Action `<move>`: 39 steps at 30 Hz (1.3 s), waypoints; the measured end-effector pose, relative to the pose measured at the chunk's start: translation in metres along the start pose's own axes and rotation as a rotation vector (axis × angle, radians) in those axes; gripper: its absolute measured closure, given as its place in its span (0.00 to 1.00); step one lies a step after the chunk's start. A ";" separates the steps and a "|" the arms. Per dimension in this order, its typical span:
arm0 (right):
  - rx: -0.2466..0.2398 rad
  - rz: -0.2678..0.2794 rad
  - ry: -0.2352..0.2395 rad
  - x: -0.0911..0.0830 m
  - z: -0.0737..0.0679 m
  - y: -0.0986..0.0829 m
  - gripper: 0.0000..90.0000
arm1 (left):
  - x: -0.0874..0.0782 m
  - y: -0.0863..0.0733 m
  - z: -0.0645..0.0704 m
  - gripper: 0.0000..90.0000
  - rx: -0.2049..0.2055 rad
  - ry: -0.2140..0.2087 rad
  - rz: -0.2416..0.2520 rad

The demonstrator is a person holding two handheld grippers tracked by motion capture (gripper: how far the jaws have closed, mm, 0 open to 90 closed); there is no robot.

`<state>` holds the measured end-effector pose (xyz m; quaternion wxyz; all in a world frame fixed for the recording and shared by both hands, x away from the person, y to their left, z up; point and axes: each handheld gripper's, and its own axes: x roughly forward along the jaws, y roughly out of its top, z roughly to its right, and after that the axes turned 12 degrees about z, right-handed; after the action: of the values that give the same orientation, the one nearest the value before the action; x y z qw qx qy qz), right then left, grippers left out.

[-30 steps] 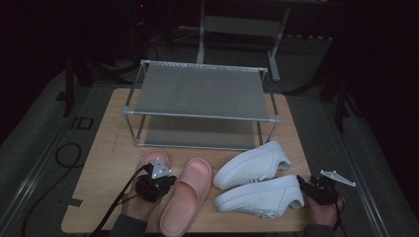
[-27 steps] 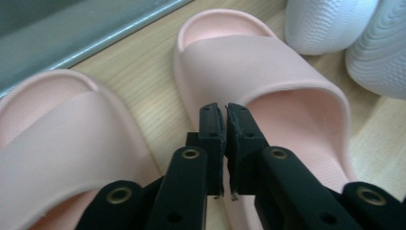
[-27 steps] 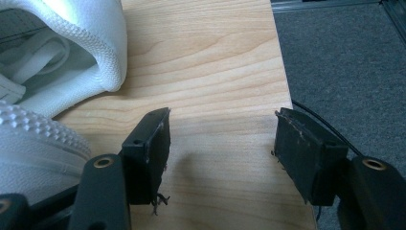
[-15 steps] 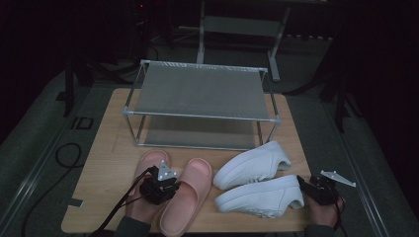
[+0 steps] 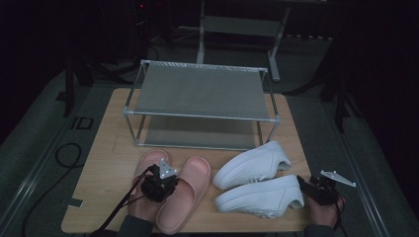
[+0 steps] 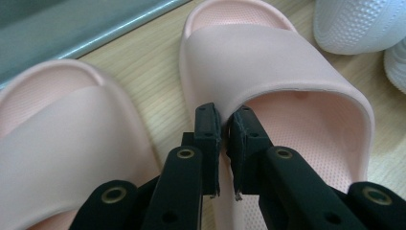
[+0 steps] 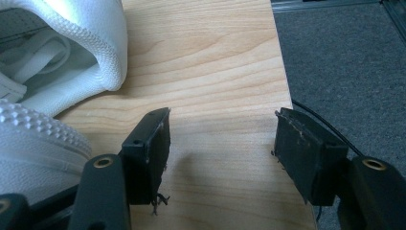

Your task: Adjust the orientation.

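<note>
Pink slide [image 6: 268, 81], edge pinched by left tool [image 6: 224, 143]

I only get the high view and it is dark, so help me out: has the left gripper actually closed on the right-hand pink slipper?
Observer: Yes. In the left gripper view, the left gripper pinches the strap edge of the right-hand pink slipper, jaws nearly together.
Operator: And the right gripper?
Observer: The right gripper is wide open over bare table.
Operator: Touching a sneaker?
Observer: No, the near white sneaker sits just beside one jaw.
</note>
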<state>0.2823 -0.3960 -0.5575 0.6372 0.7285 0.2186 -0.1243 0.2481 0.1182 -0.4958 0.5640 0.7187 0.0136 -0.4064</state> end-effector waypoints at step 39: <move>0.002 0.000 0.000 0.000 0.000 0.000 0.40 | -0.033 -0.020 0.002 0.72 -0.056 0.102 0.031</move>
<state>0.2823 -0.3958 -0.5574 0.6366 0.7291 0.2183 -0.1245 0.2158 0.1380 -0.4920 0.5887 0.7225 0.0426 -0.3599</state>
